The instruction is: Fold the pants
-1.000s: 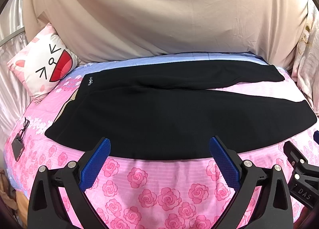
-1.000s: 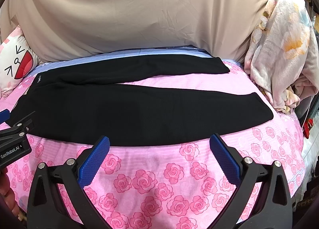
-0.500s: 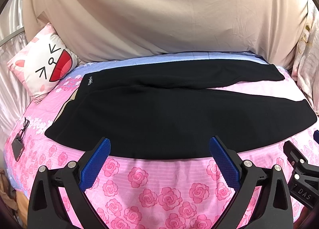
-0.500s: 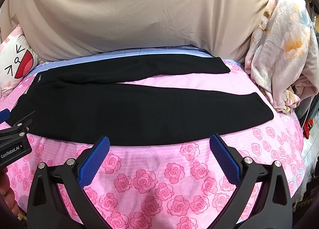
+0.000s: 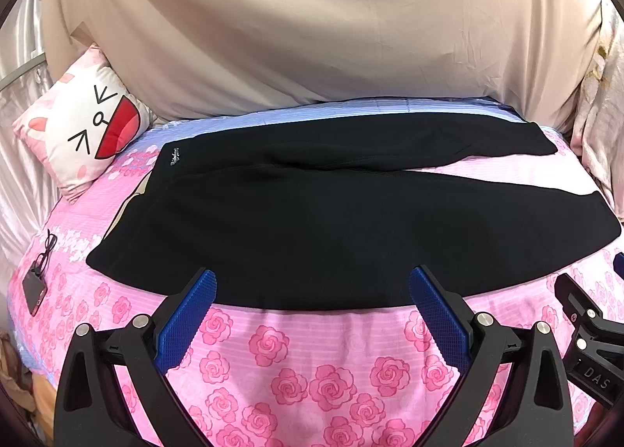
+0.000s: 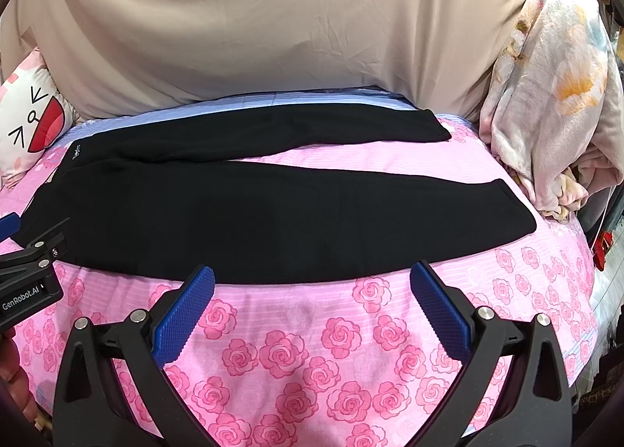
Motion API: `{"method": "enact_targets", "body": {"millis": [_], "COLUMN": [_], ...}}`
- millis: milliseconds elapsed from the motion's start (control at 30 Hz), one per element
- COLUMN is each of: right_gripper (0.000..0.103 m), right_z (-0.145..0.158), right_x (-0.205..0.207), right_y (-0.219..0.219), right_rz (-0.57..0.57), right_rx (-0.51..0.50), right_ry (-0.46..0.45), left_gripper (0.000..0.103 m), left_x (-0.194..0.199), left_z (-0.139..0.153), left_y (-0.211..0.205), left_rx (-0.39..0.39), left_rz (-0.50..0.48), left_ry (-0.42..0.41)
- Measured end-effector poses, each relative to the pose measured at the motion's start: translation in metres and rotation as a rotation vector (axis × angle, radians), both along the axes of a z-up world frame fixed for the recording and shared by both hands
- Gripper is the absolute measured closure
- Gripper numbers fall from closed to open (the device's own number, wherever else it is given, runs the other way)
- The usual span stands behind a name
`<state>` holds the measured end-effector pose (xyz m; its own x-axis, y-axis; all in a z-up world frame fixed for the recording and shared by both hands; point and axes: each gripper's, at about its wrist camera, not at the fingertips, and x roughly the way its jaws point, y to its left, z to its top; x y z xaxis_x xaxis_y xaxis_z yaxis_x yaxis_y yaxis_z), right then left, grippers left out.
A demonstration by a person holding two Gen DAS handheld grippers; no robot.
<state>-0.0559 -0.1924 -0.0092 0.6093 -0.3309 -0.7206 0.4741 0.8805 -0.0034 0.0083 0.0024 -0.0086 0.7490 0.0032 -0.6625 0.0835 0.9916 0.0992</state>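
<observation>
Across the pink rose-print bedsheet [image 5: 296,345] black fabric pants [image 5: 331,228] lie flat, left gripper [image 5: 312,291] and right gripper [image 6: 312,287] both spread empty at its near edge; only the right view shows a floral blanket [image 6: 553,96], only the left a black phone [image 5: 33,291].

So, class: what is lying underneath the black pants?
The pants lie flat on a pink rose-print bedsheet. A beige patch peeks out at the waistband's left edge; what it is stays covered.

"genrobot.ai" on left gripper [image 6: 27,291], "das" on right gripper [image 5: 594,380].
</observation>
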Motion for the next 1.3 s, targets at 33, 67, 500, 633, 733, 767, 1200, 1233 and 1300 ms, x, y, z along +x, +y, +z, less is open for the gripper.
{"method": "enact_targets", "body": {"millis": [33, 67, 500, 633, 733, 767, 1200, 1233, 1300], "right_gripper": [0.005, 0.005, 0.005, 0.005, 0.005, 0.005, 0.005, 0.005, 0.005], "right_z": [0.000, 0.000, -0.001, -0.001, -0.001, -0.001, 0.000, -0.004, -0.016], "right_x": [0.000, 0.000, 0.002, 0.003, 0.003, 0.003, 0.042, 0.052, 0.080], "right_y": [0.000, 0.000, -0.001, -0.001, -0.001, -0.001, -0.243, -0.266, -0.314], "right_rz": [0.001, 0.001, 0.004, 0.006, 0.005, 0.005, -0.038, -0.051, -0.090], "right_rx": [0.000, 0.001, 0.004, 0.000, -0.001, -0.001, 0.258, 0.254, 0.237], "right_ry": [0.000, 0.000, 0.004, 0.004, 0.003, 0.003, -0.149, -0.138, -0.080], "left_gripper": [0.005, 0.005, 0.005, 0.005, 0.005, 0.005, 0.005, 0.005, 0.005], "left_x": [0.000, 0.000, 0.002, 0.004, 0.005, 0.006, 0.089, 0.097, 0.112], "left_z": [0.000, 0.000, 0.000, 0.000, -0.001, -0.001, 0.017, 0.018, 0.019], "left_y": [0.000, 0.000, 0.000, -0.002, -0.003, -0.003, 0.087, 0.093, 0.104], "left_rx": [0.001, 0.000, 0.001, 0.003, 0.004, 0.005, -0.270, -0.256, -0.205], "left_rz": [0.000, 0.000, 0.003, 0.000, -0.004, -0.004, 0.016, 0.050, 0.120], "left_ry": [0.001, 0.001, 0.006, 0.007, 0.008, 0.009, 0.056, 0.053, 0.036]}}
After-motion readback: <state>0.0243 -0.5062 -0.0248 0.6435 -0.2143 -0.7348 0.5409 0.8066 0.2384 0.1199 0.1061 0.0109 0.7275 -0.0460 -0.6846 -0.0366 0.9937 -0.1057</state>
